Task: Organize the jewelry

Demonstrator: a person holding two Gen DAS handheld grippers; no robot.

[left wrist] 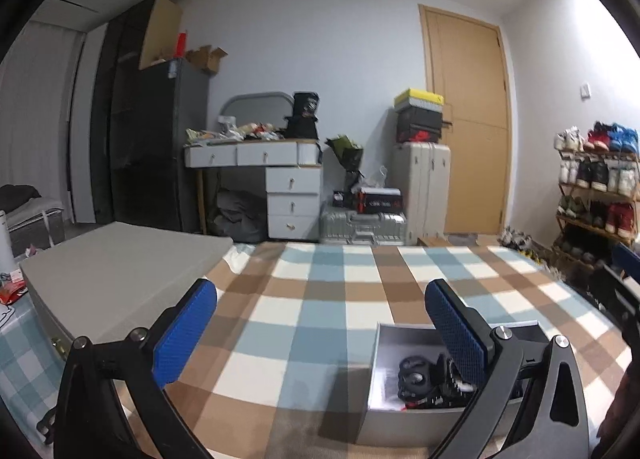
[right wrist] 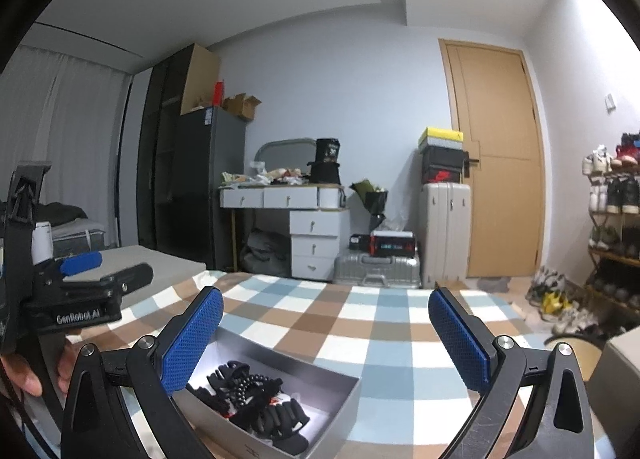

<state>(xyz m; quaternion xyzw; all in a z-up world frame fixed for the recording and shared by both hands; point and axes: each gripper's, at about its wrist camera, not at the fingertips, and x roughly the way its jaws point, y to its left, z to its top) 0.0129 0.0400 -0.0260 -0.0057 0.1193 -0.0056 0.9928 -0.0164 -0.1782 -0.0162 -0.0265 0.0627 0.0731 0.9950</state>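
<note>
A grey open box (left wrist: 376, 375) sits on the checked tablecloth (left wrist: 320, 299), low and right in the left wrist view. It holds black hair clips and a beaded bracelet (left wrist: 420, 379). My left gripper (left wrist: 320, 299) is open and empty, its right finger above the box. In the right wrist view the same box (right wrist: 340, 407) lies low and left, with the black jewelry pile (right wrist: 256, 399) inside. My right gripper (right wrist: 326, 311) is open and empty above the box's right side. The left gripper's body (right wrist: 80, 299) shows at the left, held by a hand.
A flat grey case (left wrist: 120, 275) lies on the table to the left. Beyond the table stand a white desk with drawers (left wrist: 292, 187), suitcases (left wrist: 420, 179), a wooden door (left wrist: 468, 119) and a shoe rack (left wrist: 596, 195) at the right.
</note>
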